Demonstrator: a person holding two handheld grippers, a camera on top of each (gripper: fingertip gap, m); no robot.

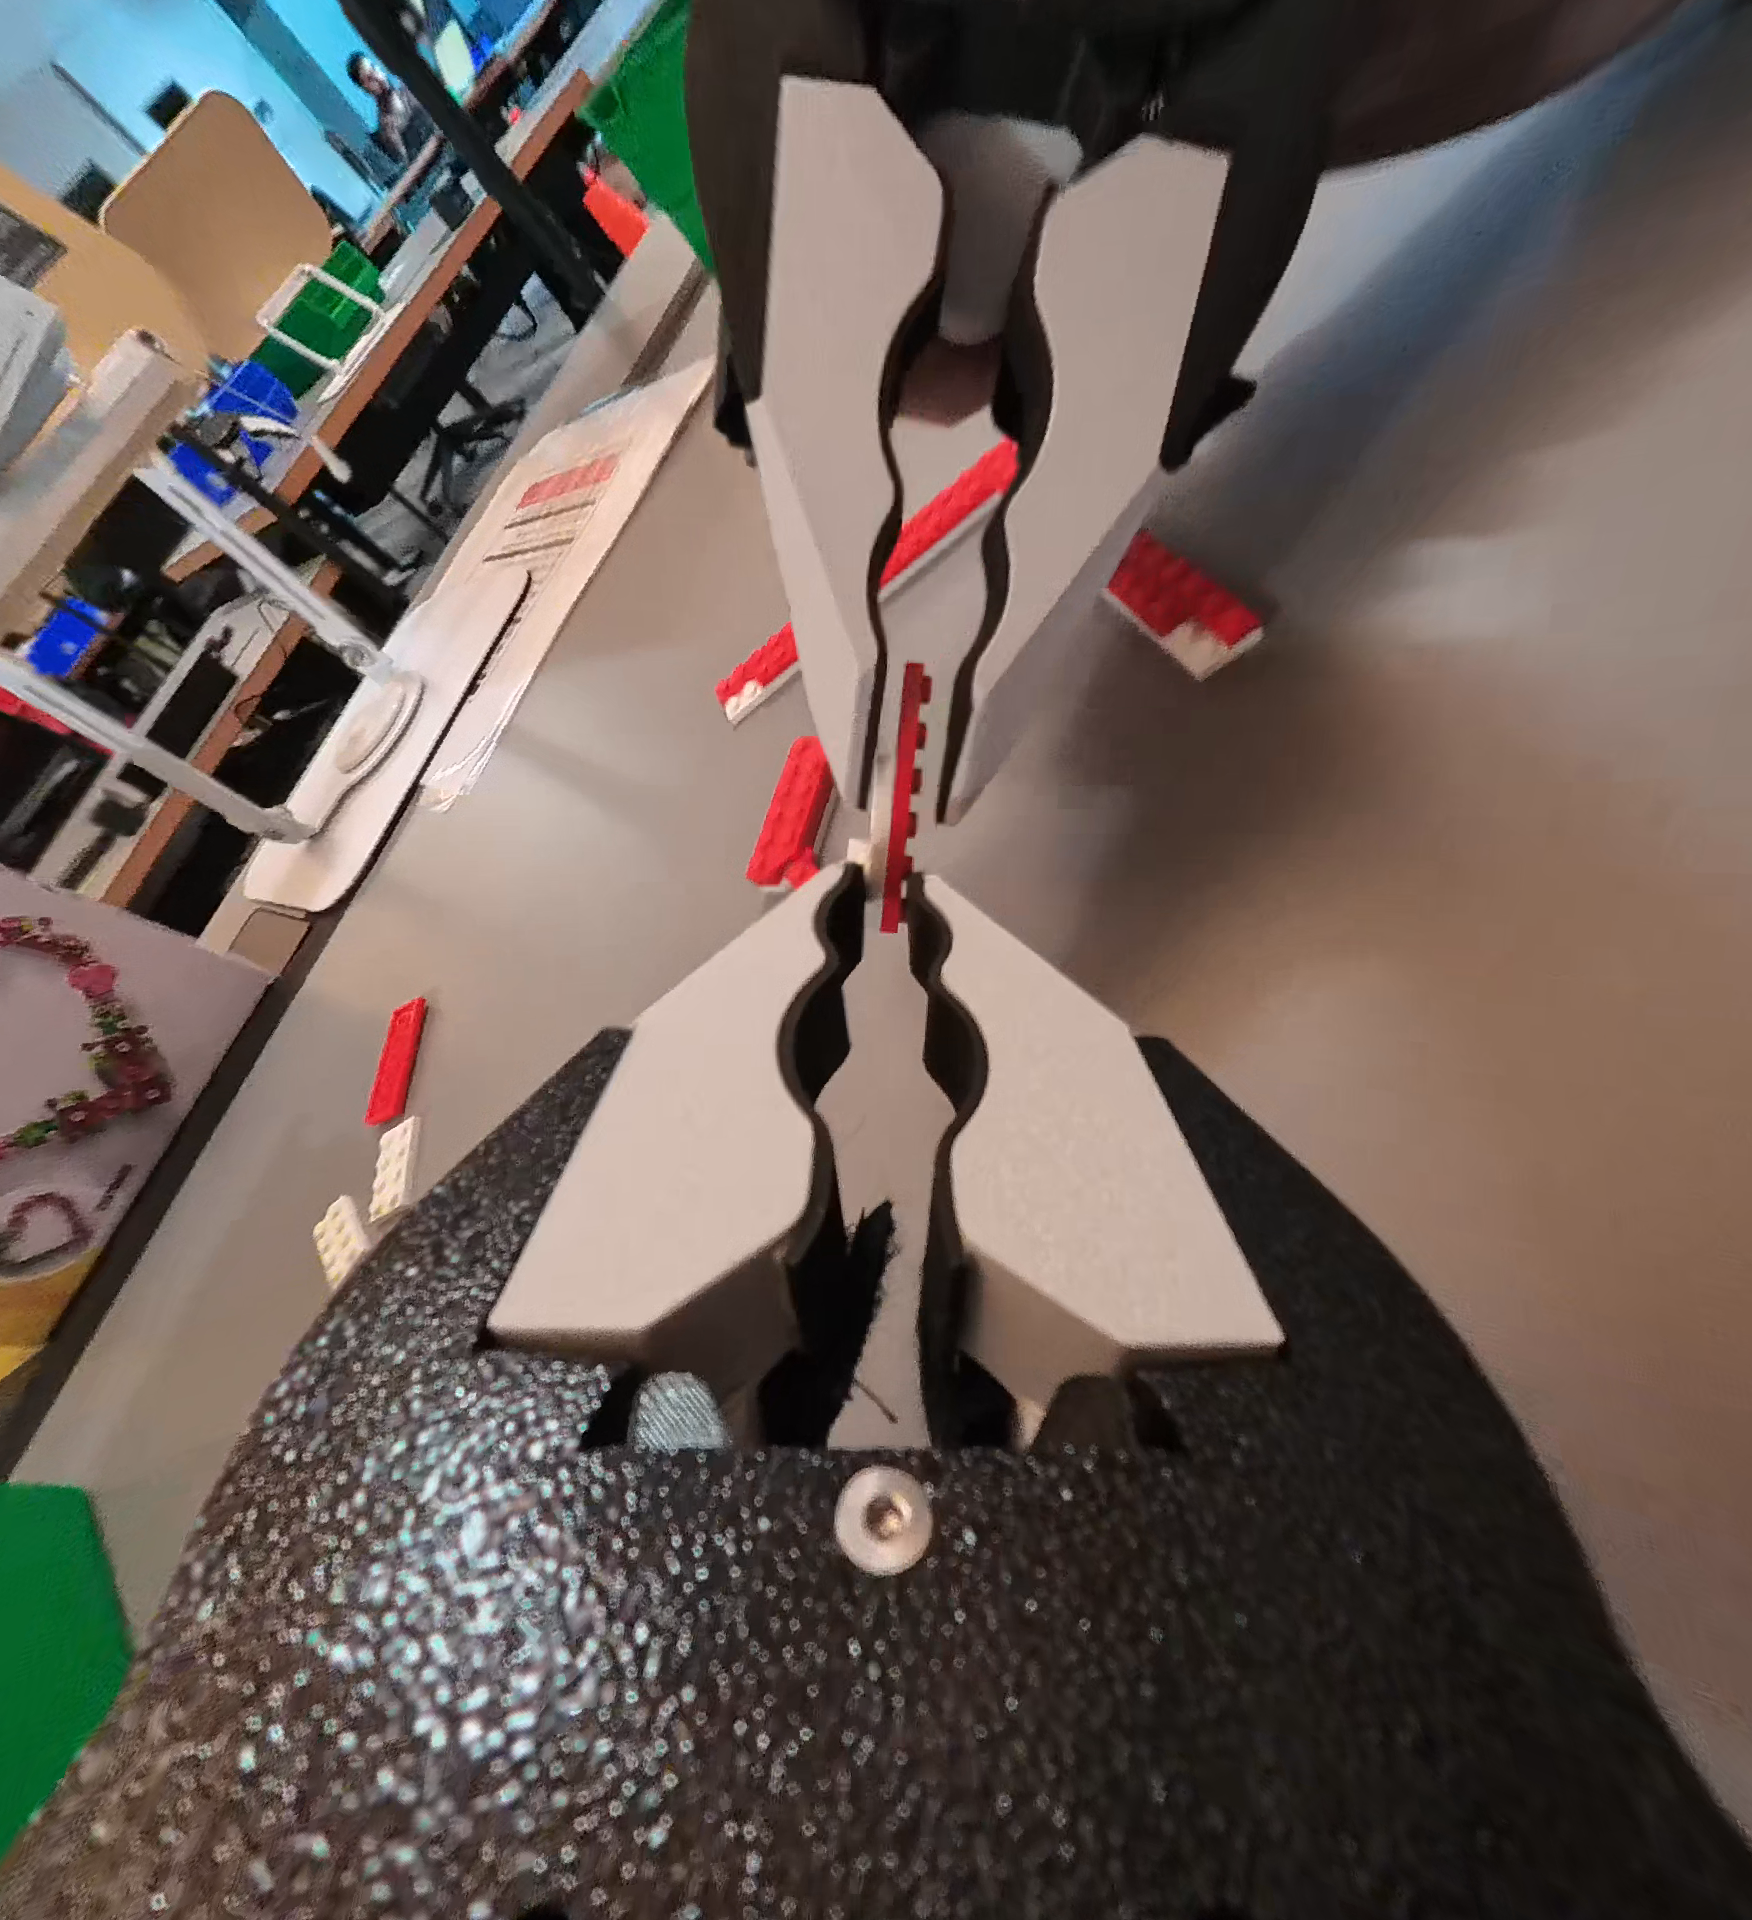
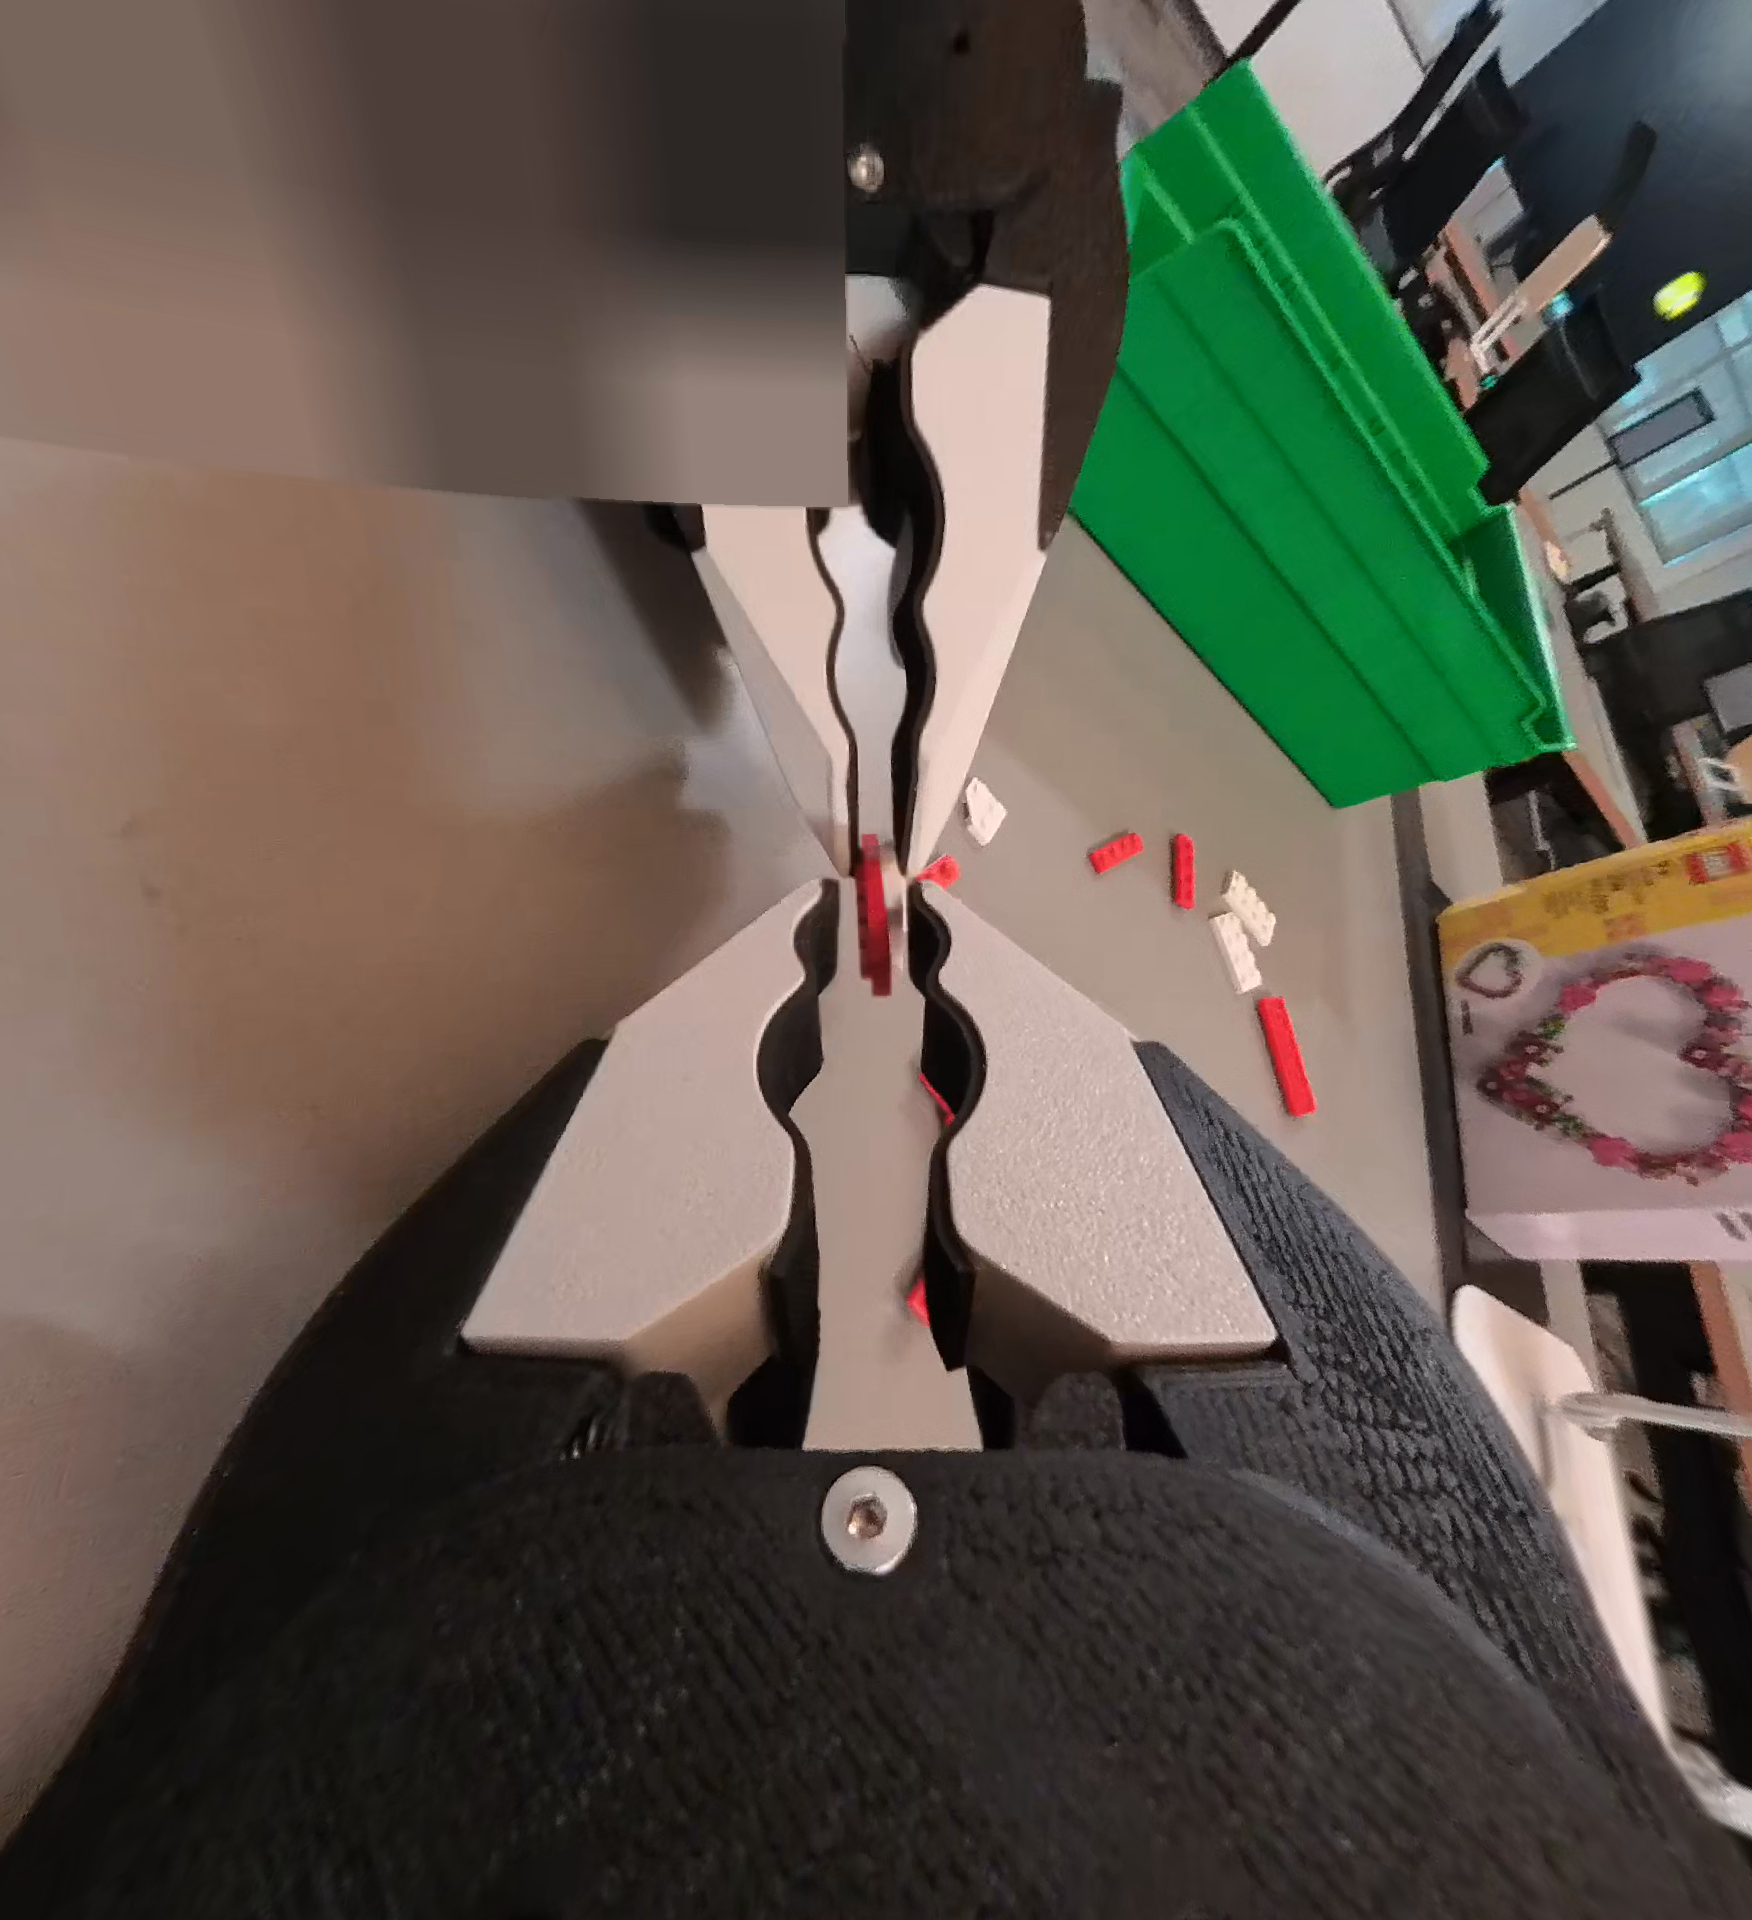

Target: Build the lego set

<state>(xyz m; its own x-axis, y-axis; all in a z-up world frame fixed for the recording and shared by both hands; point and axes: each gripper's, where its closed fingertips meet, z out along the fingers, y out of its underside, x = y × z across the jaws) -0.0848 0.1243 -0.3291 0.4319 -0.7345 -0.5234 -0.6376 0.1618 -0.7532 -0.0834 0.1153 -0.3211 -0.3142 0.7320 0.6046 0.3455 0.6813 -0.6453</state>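
- The left tongs (image 1: 887, 883) and the right tongs (image 2: 872, 902) meet tip to tip above the grey tabletop (image 1: 1474, 935), each nearly closed on the same thin red Lego plate (image 1: 903, 800).
- In the left wrist view the red plate stands edge-on, its studs facing the right-hand finger, its lower end pinched at the tips of the left tongs and its upper end between the tips of the right tongs (image 1: 908, 790) opposite.
- In the right wrist view the same plate (image 2: 874, 914) sits clamped at the tips of the right tongs, with the left tongs (image 2: 877, 831) gripping it from the far side.
- A small white piece (image 1: 867, 854) shows at the plate's left side, right at the left tongs' tip.
- Beyond the right tongs in the left view, partly built red-and-white assemblies (image 1: 1189, 603) lie on the tabletop.
- To the left of the left tongs lie a loose red plate (image 1: 396, 1060) and small white bricks (image 1: 396, 1164).
- To the right of the right tongs, the set's box (image 2: 1641, 1049) with a floral heart picture rests near the tabletop's edge, and a green bin (image 2: 1298, 447) stands farther off.
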